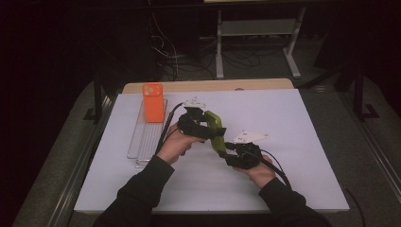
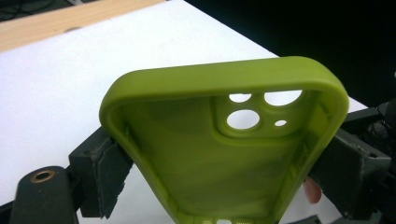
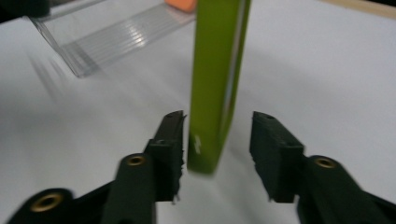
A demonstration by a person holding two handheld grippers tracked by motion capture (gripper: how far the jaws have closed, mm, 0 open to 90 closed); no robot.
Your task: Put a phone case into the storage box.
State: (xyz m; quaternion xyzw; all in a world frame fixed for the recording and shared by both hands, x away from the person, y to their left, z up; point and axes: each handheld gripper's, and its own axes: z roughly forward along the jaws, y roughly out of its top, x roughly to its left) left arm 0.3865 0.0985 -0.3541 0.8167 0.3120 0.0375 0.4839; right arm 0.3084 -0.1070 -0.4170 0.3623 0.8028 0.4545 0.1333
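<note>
My left hand-held gripper (image 2: pixel 219 172) clamped the green phone case (image 2: pixel 224 140) across its width at frame centre, above the white surface (image 1: pixel 283 113). My right hand-held gripper (image 3: pixel 217 140) stood apart around its end, likely handing over. Orange phone (image 1: pixel 153 102) waited upper left.

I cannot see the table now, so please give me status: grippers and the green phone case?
Left gripper shut on green phone case. Right gripper open, fingers off it. Nothing in the way.

Green phone case (image 2: pixel 224 154) bottom cut off below.
</note>
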